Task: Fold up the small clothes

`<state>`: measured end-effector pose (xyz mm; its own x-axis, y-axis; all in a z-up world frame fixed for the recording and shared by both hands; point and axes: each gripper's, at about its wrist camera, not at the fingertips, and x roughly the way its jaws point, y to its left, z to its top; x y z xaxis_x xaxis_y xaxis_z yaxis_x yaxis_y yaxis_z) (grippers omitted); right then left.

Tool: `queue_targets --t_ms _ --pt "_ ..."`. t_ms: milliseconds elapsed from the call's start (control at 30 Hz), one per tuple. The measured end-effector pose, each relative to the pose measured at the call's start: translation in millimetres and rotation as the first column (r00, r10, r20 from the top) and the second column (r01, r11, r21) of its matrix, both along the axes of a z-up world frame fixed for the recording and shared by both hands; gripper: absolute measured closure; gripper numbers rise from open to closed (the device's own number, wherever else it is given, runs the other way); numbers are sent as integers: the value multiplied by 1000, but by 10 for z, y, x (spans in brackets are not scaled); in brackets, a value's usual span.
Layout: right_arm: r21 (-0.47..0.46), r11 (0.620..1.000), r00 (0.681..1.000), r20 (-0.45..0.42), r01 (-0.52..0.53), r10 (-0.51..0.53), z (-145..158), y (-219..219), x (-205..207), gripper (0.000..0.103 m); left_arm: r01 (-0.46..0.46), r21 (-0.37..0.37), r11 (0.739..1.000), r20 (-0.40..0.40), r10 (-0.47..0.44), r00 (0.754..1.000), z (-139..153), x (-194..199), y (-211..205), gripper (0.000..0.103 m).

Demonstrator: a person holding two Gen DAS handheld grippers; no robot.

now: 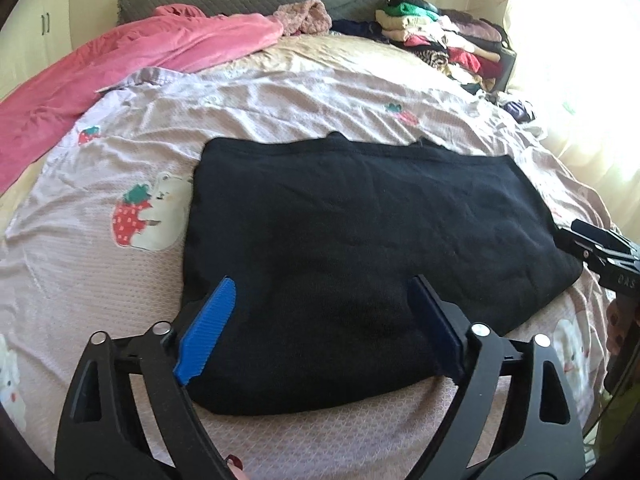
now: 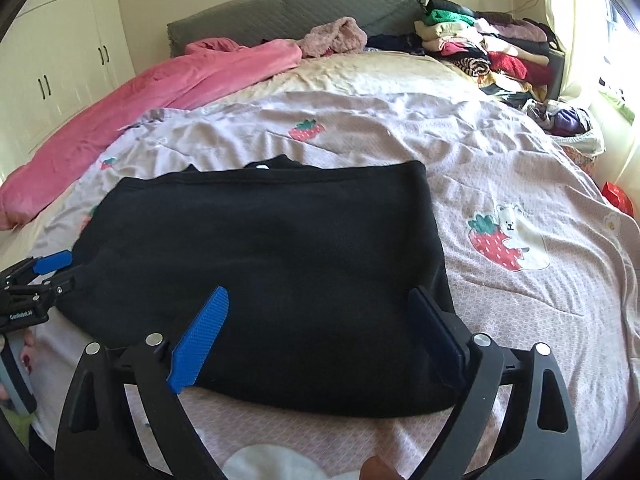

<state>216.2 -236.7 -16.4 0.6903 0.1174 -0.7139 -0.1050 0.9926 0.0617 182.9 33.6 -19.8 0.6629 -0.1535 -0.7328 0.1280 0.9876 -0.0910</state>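
The folded black knit garment [image 1: 360, 248] lies flat on the pink strawberry-print bedspread [image 1: 100, 280], long axis crosswise. At its near edge, the left gripper [image 1: 320, 328] and right gripper [image 2: 320, 336] hover, jaws spread wide, holding nothing.

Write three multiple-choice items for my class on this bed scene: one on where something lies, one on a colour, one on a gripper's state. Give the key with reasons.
1. Where is the stack of folded clothes?
A. the far right corner of the bed
B. on the floor
C. on the black garment

2. What colour is the crumpled blanket at the bed's left?
A. green
B. pink
C. white

3. How does the left gripper stand over the black garment?
A. shut on it
B. shut and empty
C. open

Key: A, it sits by the headboard at the right; B, it is plainly pink; C, its jaws stand apart with no cloth pinched.
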Motion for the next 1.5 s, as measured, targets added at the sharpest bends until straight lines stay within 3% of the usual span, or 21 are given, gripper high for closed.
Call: queue_targets --t_ms 100,700,1500 --pt "-1 1000 1000 5 -11 11 40 69 -55 8 -22 -2 1000 24 22 999 64 -59 45 9" --pt "8 996 994 63 -88 87 278 452 -370 5 -64 -25 998 81 66 995 267 -323 250 10" --pt "-77 965 961 92 -252 259 437 1238 -560 5 -154 -81 985 108 162 981 368 -433 700 10"
